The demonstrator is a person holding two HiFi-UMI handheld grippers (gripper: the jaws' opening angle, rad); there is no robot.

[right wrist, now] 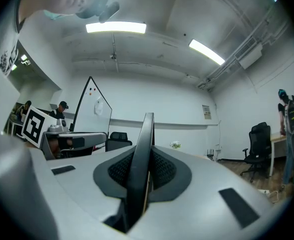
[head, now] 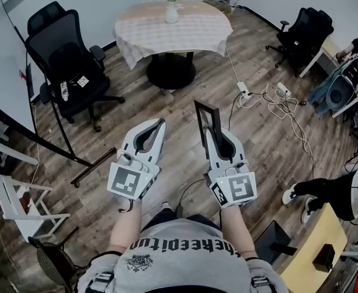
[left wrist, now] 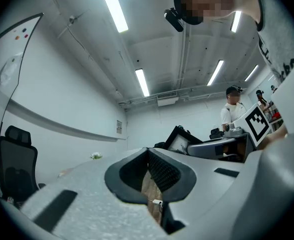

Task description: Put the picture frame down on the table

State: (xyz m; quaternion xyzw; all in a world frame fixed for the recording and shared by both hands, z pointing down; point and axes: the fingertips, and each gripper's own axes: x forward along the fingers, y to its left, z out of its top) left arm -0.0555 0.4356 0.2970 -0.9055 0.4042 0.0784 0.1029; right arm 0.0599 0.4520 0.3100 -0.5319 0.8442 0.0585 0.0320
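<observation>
A black picture frame (head: 206, 115) stands upright on its edge between the jaws of my right gripper (head: 208, 129), which is shut on it above the wooden floor. In the right gripper view the frame's dark edge (right wrist: 141, 160) rises straight up through the jaws. My left gripper (head: 161, 122) hovers beside it on the left, its tips together and nothing between them. From the left gripper view the frame (left wrist: 180, 139) shows to the right. The round table (head: 198, 33) with a checked cloth stands ahead, well beyond both grippers.
A white vase of flowers (head: 172, 7) stands on the table. A black office chair (head: 68, 66) and a whiteboard on a stand (head: 5, 72) are at the left. Cables and power strips (head: 270, 97) lie on the floor at the right. More chairs (head: 305, 32) and a seated person (head: 334, 194) are further right.
</observation>
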